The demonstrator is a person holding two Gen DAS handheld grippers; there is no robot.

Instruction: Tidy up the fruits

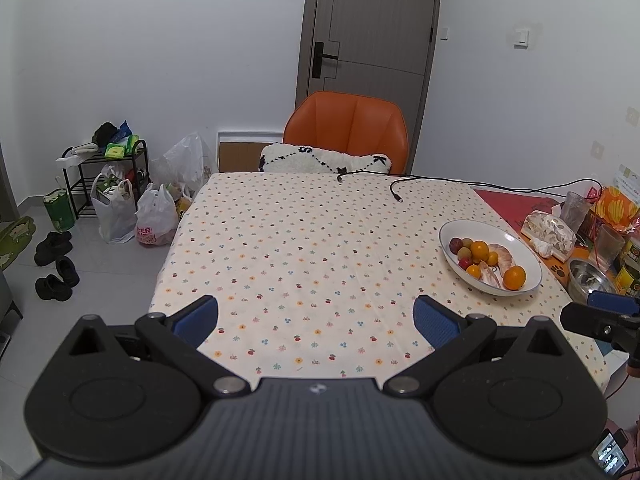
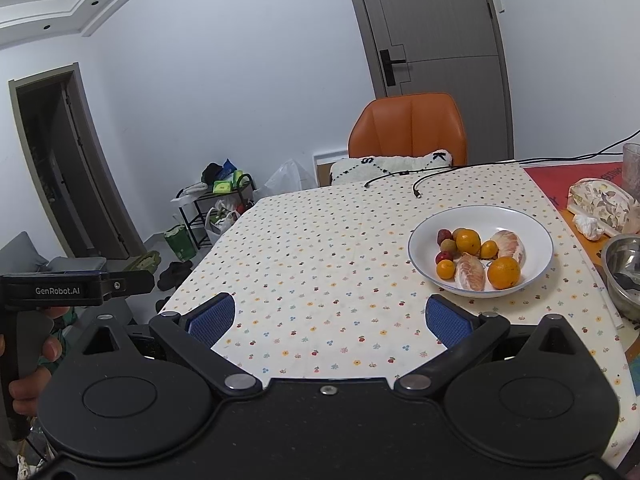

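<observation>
A white bowl stands on the right side of the flower-print tablecloth. It holds several oranges, peeled pomelo pieces and small red and green fruits. My left gripper hovers open above the table's near edge, left of the bowl, with nothing between its blue pads. My right gripper is open too, empty, just short of the bowl. The left gripper's handle, held by a hand, shows at the left of the right wrist view.
An orange chair with a white cushion stands behind the table. Black cables lie at the far edge. A steel bowl, glasses, cans and a patterned pouch crowd the right end. Bags, a rack and shoes sit on the floor at left.
</observation>
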